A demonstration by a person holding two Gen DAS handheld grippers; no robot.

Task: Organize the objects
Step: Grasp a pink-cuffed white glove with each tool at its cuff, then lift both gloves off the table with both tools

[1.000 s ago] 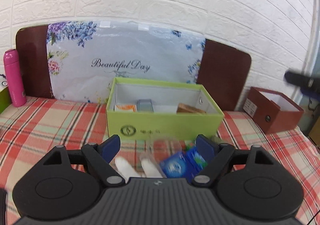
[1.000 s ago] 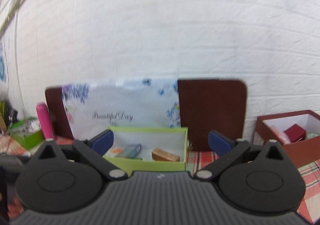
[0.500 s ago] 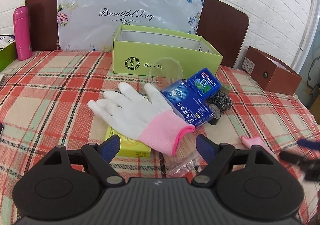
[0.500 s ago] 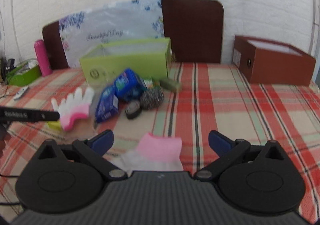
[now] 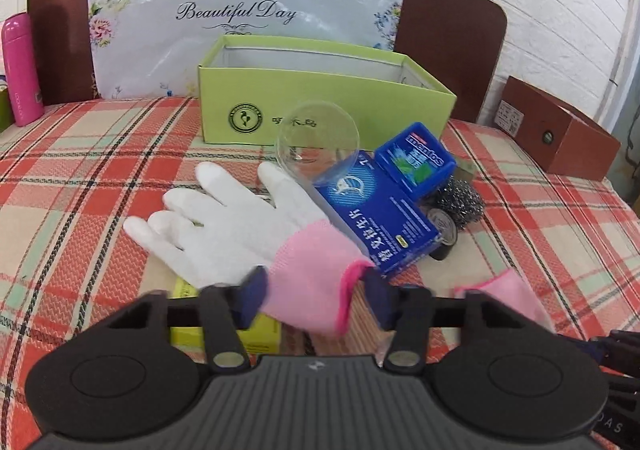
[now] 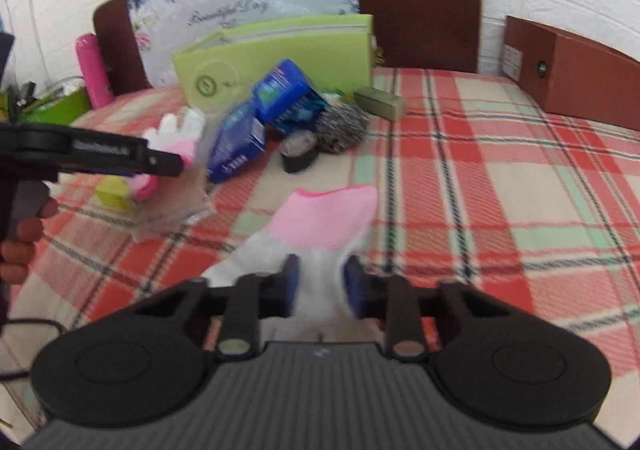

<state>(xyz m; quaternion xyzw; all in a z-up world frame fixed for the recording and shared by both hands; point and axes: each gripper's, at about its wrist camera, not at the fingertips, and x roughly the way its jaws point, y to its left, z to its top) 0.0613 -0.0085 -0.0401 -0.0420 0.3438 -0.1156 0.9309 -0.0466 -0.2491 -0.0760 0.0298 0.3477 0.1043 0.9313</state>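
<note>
Two open cardboard boxes stand on the plaid-clothed table: a lime-green box at 12 o'clock and a brown box at 2 o'clock, their contents hidden from here. Before the green one lie a clear round plastic lid, two glossy blue cartons and a wiry steel scourer. The left tool, just closing, pinches the pink knit cuff of a white glove; the right tool, just closing, pinches a second glove at 6 o'clock.
</note>
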